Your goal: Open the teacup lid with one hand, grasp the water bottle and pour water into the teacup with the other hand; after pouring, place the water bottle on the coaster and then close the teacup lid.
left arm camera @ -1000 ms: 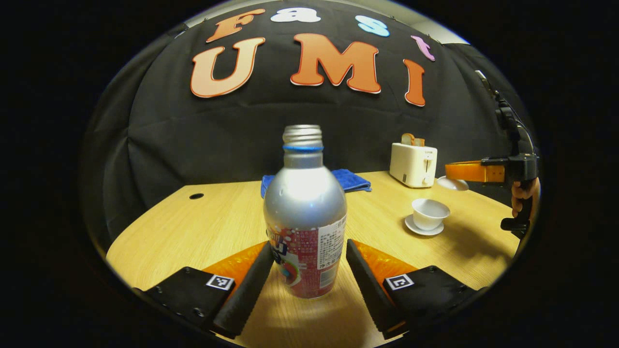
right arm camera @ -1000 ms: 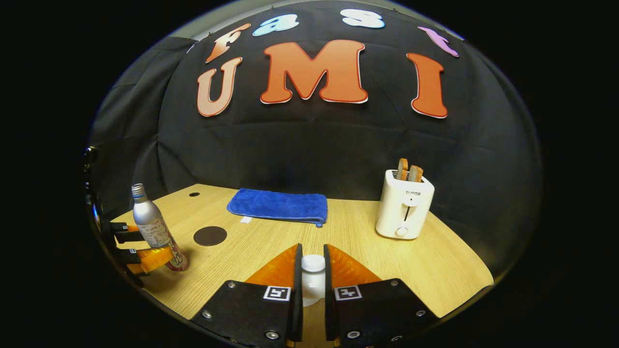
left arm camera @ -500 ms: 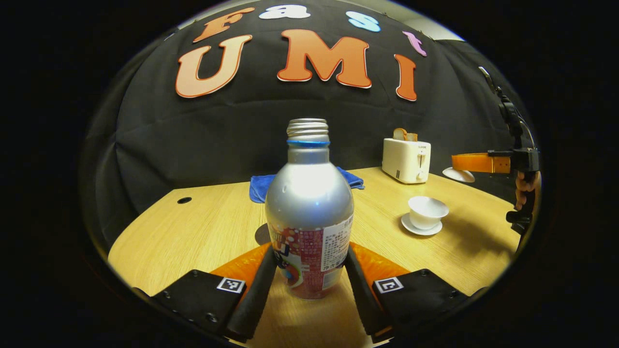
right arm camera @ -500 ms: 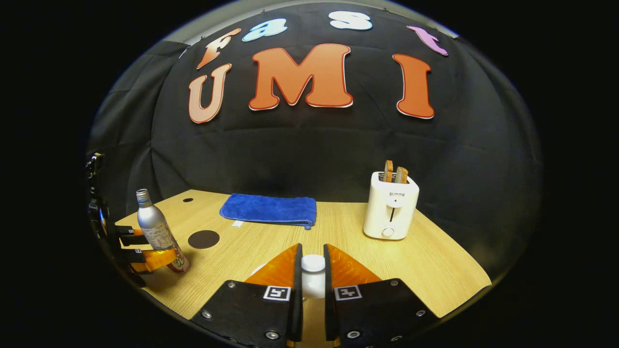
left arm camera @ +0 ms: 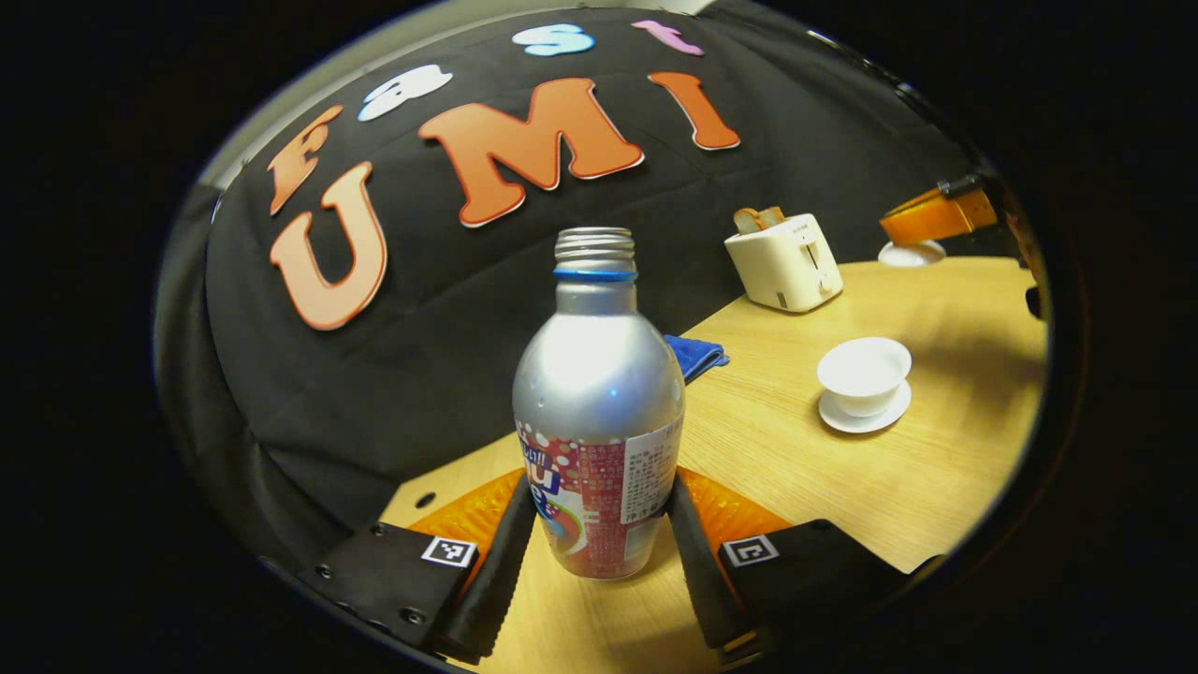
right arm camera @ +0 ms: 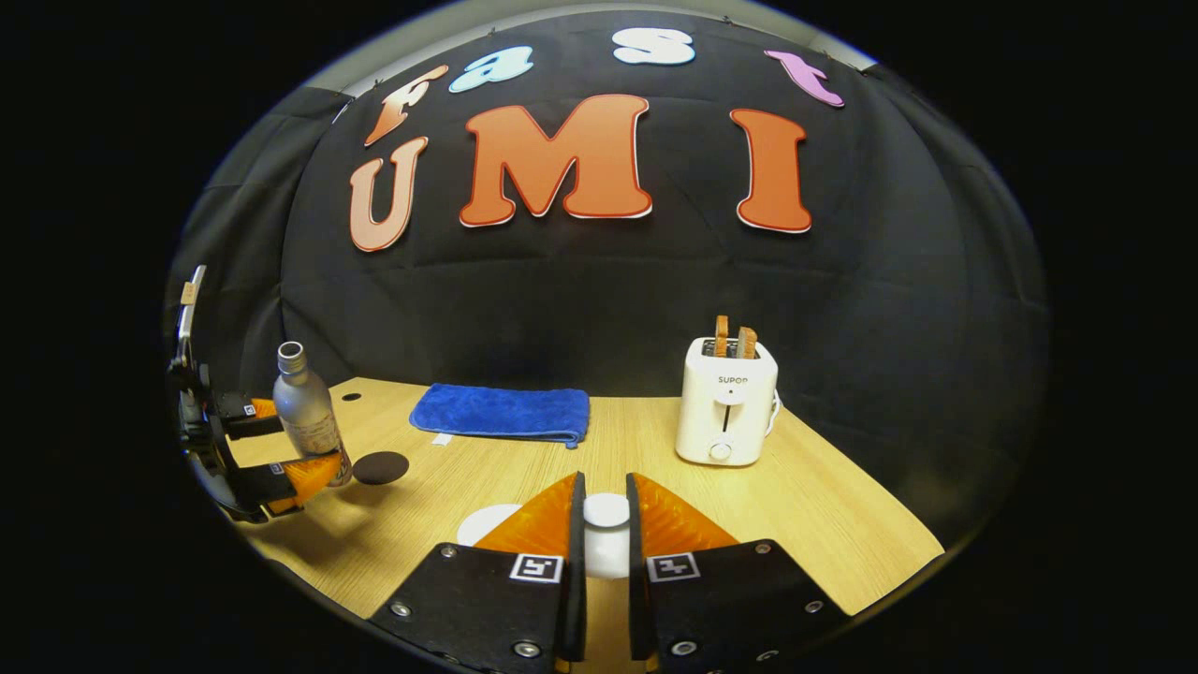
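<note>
The silver water bottle (left arm camera: 597,412), uncapped and with a red label, stands between the fingers of my left gripper (left arm camera: 599,543), which is shut on its lower body; the view is tilted. The open white teacup (left arm camera: 864,373) sits on its saucer to the right on the wooden table (left arm camera: 824,468). My right gripper (right arm camera: 604,534) is shut on the knob of the white teacup lid (right arm camera: 606,529) and holds it above the table. In the right gripper view the water bottle (right arm camera: 304,412) hangs at the left in the other gripper, lifted near the dark round coaster (right arm camera: 379,466).
A white toaster (right arm camera: 727,412) with bread slices stands at the back right. A folded blue towel (right arm camera: 501,414) lies by the back wall. The other gripper with the teacup lid (left arm camera: 913,251) shows far right in the left gripper view.
My left gripper closed on the bottle, lifted it off the table and tilted. The right gripper kept the lid and drew back a little.
</note>
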The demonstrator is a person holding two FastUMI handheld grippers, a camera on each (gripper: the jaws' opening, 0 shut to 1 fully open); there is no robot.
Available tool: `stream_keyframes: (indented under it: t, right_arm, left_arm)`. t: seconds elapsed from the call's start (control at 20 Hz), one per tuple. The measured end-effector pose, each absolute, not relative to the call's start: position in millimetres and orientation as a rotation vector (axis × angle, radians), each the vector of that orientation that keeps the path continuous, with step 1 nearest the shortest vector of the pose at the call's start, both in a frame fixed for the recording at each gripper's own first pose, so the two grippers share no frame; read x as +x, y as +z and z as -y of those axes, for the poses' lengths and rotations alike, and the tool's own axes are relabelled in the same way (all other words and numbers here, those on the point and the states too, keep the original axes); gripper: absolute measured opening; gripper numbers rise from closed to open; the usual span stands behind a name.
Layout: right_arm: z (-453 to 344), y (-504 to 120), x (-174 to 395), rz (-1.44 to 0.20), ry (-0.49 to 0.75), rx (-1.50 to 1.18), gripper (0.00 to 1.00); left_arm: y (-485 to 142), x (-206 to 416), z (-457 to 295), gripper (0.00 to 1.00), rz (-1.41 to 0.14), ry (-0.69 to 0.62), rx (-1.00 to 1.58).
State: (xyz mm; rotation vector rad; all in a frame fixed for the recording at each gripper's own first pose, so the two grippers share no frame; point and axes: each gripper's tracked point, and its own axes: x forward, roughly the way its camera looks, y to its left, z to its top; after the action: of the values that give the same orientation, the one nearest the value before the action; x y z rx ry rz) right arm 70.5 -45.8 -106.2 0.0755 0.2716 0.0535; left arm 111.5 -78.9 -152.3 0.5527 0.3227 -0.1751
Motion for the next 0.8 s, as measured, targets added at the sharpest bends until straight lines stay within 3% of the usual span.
stream_keyframes:
  t: [0.3, 0.8]
  right_arm:
    - [71.5, -106.9, 63.7, -0.264, 0.019, 0.095, 0.18]
    - [111.8, -101.0, 50.9, -0.238, -0.040, 0.141, 0.18]
  left_arm:
    - [-156.5, 133.6, 98.3, 0.81, -0.311, -0.202, 0.836]
    - [-166.3, 147.6, 139.4, 0.80, -0.291, -0.379, 1.177]
